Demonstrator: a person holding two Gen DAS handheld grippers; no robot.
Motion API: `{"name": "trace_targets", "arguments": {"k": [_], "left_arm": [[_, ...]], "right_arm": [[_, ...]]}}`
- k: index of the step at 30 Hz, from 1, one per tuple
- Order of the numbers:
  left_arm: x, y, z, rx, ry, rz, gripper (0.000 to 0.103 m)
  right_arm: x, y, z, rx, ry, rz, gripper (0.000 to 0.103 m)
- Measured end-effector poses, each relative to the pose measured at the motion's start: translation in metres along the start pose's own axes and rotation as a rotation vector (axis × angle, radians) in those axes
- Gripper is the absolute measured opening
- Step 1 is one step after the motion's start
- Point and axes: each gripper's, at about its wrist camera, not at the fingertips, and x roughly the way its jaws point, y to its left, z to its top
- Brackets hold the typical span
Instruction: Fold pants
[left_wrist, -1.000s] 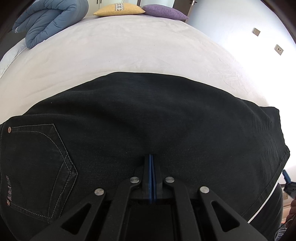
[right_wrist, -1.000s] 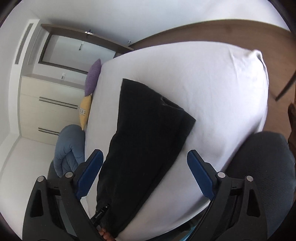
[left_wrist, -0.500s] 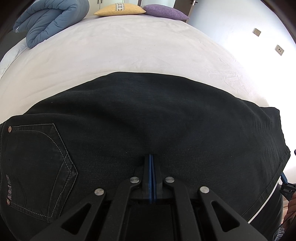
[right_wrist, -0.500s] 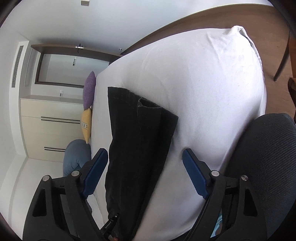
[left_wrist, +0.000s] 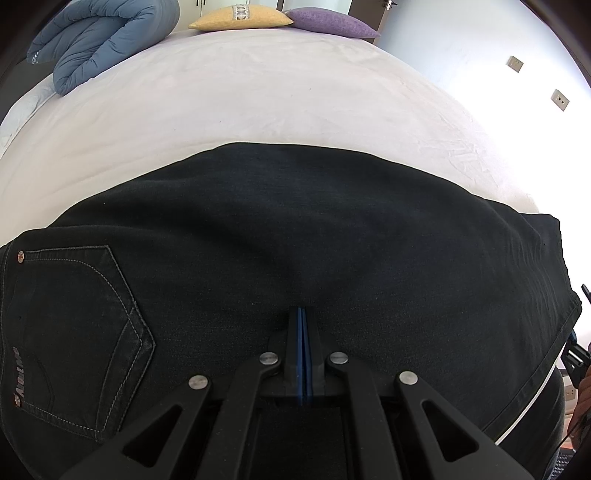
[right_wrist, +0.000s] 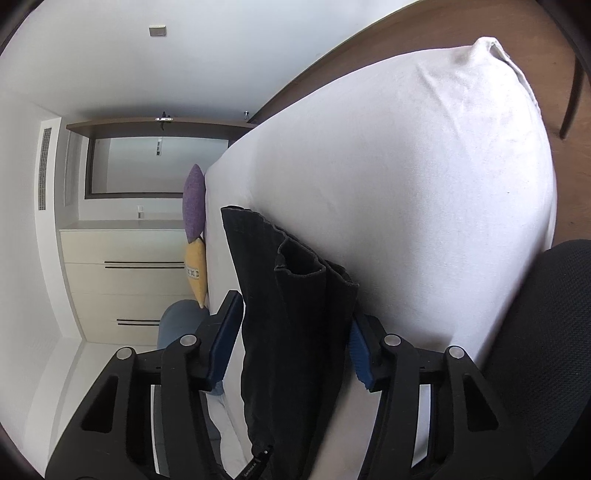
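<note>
Narrowed since the earlier frame: right gripper (right_wrist: 291, 339), whose blue-padded fingers (right_wrist: 223, 341) now stand closer together, one on each side of the leg ends of the black denim pants (right_wrist: 291, 314). Its jaws are parted, and the pictures do not settle whether the pads touch the cloth. Unchanged over the same interval: left gripper (left_wrist: 302, 325), in the lower centre of the left view, with blue pads pressed together. It sits at the near edge of the pants (left_wrist: 295, 240); whether cloth is pinched between the pads cannot be told.

Pants: laid flat across the lower half of the left view on the white-sheeted bed (left_wrist: 258, 92). Stitched back pocket (left_wrist: 74, 332) at lower left of that view, with copper rivets at its corners. Hem edge at far right. In the right view the stacked leg openings face the camera at centre frame.

Bedding at the upper edge of the left view:
- rolled blue quilted duvet (left_wrist: 99, 33), upper left
- flat yellow cushion with a patterned band (left_wrist: 240, 16), upper centre
- purple textured cushion (left_wrist: 332, 26), just right of the yellow one

Surroundings, right view:
- cream drawer cabinet with dark bar handles (right_wrist: 125, 280), left of frame
- dark mesh office chair seat (right_wrist: 543, 332), lower right, touching the bed edge
- brown wooden floor (right_wrist: 369, 40), upper right
</note>
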Motion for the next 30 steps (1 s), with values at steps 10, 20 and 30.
{"name": "trace_targets", "arguments": {"k": [10, 20, 30], "left_arm": [[-0.004, 0.008, -0.008, -0.014, -0.008, -0.029, 0.005], [-0.011, 0.016, -0.024, -0.039, -0.025, -0.046, 0.005], [-0.011, 0.029, -0.02, -0.068, -0.022, -0.077, 0.005]], "right_arm": [[0.018, -0.01, 0.001, 0.111, 0.002, 0.179, 0.052], [0.034, 0.012, -0.01, -0.027, 0.015, 0.047, 0.029], [0.045, 0.032, -0.017, -0.134, -0.003, -0.088, 0.003]]}}
